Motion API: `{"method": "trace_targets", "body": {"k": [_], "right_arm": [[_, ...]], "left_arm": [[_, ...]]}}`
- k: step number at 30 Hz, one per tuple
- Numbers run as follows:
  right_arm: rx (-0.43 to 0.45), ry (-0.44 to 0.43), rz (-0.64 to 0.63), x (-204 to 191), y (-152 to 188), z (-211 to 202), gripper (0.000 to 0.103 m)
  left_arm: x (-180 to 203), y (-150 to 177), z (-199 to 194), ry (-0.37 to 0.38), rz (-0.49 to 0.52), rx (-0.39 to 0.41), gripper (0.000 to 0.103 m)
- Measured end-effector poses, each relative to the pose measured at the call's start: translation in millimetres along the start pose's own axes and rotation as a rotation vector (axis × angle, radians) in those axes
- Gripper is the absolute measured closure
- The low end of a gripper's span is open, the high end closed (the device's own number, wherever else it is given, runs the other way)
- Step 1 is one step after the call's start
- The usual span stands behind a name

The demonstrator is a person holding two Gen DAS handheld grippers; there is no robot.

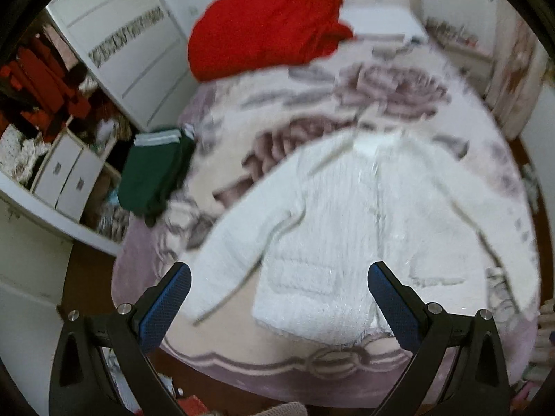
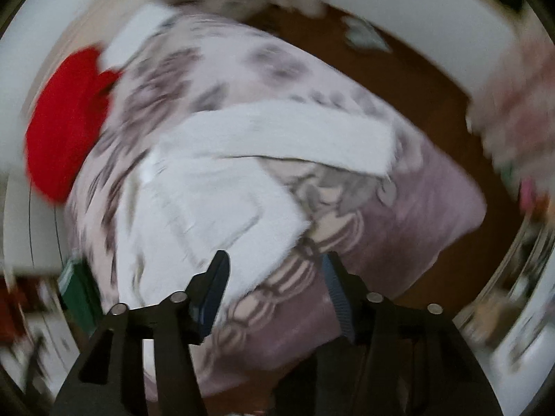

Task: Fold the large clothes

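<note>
A white fluffy jacket (image 1: 350, 222) lies spread face up on the flowered bedspread (image 1: 381, 93), sleeves out to both sides and hem toward me. My left gripper (image 1: 279, 274) hangs open above the hem, nothing between its blue pads. In the blurred right wrist view the same jacket (image 2: 215, 201) lies with one sleeve (image 2: 295, 138) stretched to the right. My right gripper (image 2: 275, 263) stands open above the jacket's lower corner and the bedspread (image 2: 399, 208), with no cloth pinched between the pads.
A red garment (image 1: 263, 31) is heaped at the far end of the bed and a folded green garment (image 1: 152, 173) lies at its left edge. An open wardrobe (image 1: 52, 104) with drawers stands left. Brown floor (image 2: 416, 79) surrounds the bed.
</note>
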State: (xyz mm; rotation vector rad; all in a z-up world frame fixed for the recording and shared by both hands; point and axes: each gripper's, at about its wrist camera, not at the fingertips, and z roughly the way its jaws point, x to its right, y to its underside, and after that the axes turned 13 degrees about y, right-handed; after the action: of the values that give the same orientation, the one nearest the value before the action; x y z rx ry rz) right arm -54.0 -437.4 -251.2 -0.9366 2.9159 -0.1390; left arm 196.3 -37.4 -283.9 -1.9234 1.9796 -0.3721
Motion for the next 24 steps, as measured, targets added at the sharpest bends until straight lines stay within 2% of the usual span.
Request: {"method": "trace_targets", "body": {"k": [4, 5, 7, 9, 12, 14, 15, 16, 18, 20, 22, 23, 24], "right_arm": [[-0.131, -0.080, 0.255, 68.1, -51.5, 139.8, 0.029], [-0.149, -0.111, 0.323, 84.7, -65.5, 180.9, 0.029], [-0.164, -0.160, 0.429, 104.1, -85.9, 234.5, 0.029], [-0.173, -0.202, 0.543, 124.0, -100.0, 276.7, 0.029], [-0.161, -0.292, 0.712, 141.8, -117.0, 321.8, 0.029], [-0.113, -0.357, 0.802, 144.7, -125.5, 335.9, 0.030], [-0.080, -0.369, 0.806, 143.8, -131.6, 338.3, 0.046], [-0.060, -0.367, 0.791, 141.4, -138.9, 338.9, 0.072], [0.002, -0.359, 0.740, 137.3, -157.4, 329.6, 0.089], [0.101, -0.347, 0.712, 139.3, -174.3, 307.3, 0.095], [0.204, -0.315, 0.683, 144.3, -195.8, 284.6, 0.095], [0.209, -0.297, 0.659, 141.8, -201.5, 277.4, 0.095], [0.175, -0.279, 0.616, 139.8, -211.3, 283.3, 0.095]], "left_arm": [[42.8, 13.9, 92.4, -0.054, -0.024, -0.100, 0.000], [52.9, 15.9, 109.6, -0.071, -0.019, -0.124, 0.000], [82.2, 19.9, 153.7, -0.112, 0.010, -0.178, 0.000], [111.7, 19.1, 183.7, -0.101, 0.030, -0.196, 0.000], [152.8, 17.2, 208.1, -0.073, 0.062, -0.203, 0.000], [175.8, 11.2, 220.4, -0.061, 0.086, -0.204, 0.000], [191.9, 8.6, 224.6, -0.048, 0.104, -0.200, 0.000], [201.5, 6.1, 227.4, -0.038, 0.113, -0.197, 0.000], [228.0, -0.4, 233.2, -0.013, 0.138, -0.193, 0.000], [243.9, -5.0, 237.5, 0.003, 0.152, -0.191, 0.000], [258.3, -7.7, 242.5, 0.016, 0.161, -0.190, 0.000], [264.9, -7.3, 245.5, 0.020, 0.168, -0.191, 0.000], [268.8, -6.8, 248.6, 0.020, 0.173, -0.193, 0.000]]}}
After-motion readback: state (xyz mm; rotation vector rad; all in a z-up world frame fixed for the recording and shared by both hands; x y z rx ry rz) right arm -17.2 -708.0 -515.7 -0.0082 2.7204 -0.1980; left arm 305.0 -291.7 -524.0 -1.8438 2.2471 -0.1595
